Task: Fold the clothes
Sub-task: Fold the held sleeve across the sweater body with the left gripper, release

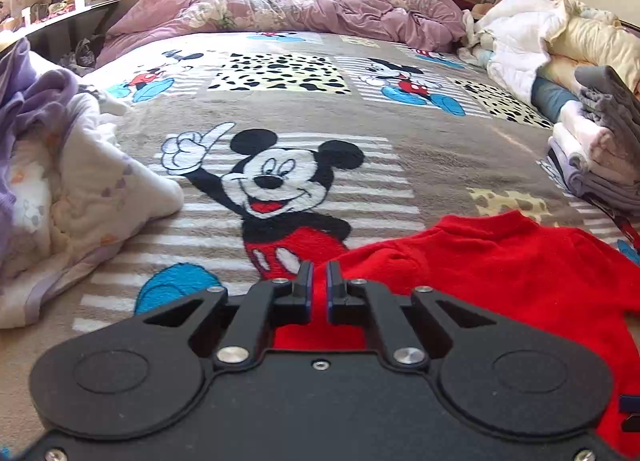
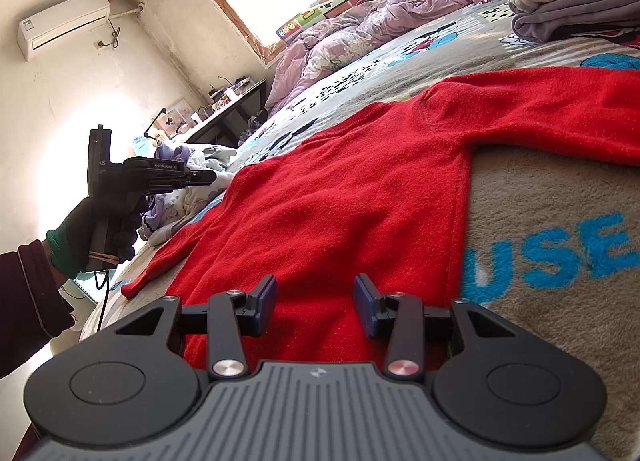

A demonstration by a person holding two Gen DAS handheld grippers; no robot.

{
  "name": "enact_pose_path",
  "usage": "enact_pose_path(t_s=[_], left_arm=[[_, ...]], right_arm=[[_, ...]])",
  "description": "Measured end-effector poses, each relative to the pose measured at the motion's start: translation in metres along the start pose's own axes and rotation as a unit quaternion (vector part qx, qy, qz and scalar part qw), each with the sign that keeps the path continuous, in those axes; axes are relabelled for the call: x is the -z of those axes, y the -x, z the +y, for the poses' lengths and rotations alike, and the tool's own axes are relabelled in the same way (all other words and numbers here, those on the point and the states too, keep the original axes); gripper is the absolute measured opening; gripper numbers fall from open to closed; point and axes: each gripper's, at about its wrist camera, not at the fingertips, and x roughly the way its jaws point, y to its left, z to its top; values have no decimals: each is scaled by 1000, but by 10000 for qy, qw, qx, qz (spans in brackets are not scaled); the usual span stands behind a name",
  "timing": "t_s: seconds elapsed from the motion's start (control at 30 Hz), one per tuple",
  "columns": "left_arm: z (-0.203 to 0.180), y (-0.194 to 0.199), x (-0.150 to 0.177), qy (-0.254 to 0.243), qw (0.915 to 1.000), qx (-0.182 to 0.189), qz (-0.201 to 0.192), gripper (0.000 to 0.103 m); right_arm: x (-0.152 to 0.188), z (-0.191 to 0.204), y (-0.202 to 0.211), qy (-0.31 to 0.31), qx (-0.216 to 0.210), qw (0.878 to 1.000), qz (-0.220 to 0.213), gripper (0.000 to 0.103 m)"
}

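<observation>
A red sweater [image 1: 500,273] lies spread flat on the Mickey Mouse blanket [image 1: 280,109]. It also fills the right wrist view [image 2: 340,201], with one sleeve reaching right and the other down to the left. My left gripper [image 1: 319,273] hovers over the sweater's left edge, jaws nearly closed with a narrow gap and nothing between them. It shows from the side in the right wrist view [image 2: 208,177], held in a gloved hand above the bed. My right gripper [image 2: 315,303] is open just above the sweater's lower hem.
A pile of unfolded white and purple clothes [image 1: 60,181] lies at the left. A stack of folded clothes [image 1: 596,157] stands at the right edge. A crumpled purple duvet [image 1: 288,5] and a white quilt [image 1: 540,37] lie at the head of the bed.
</observation>
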Motion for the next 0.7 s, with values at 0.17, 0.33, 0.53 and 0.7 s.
enact_pose_path(t_s=[0.17, 0.33, 0.53, 0.7], left_arm=[[-30, -16, -1, -243, 9992, -315, -1, 16], [-58, -32, -3, -410, 9980, -483, 18, 16], [-30, -63, -1, 564, 9971, -259, 446, 23], [12, 3, 1, 1475, 9879, -395, -281, 24]], right_arm=[[1, 1, 0, 4, 4, 10000, -3, 43], [0, 0, 0, -10, -9, 10000, 1, 43], [-1, -1, 1, -38, -27, 10000, 9, 43], [-2, -1, 0, -46, -23, 10000, 30, 43]])
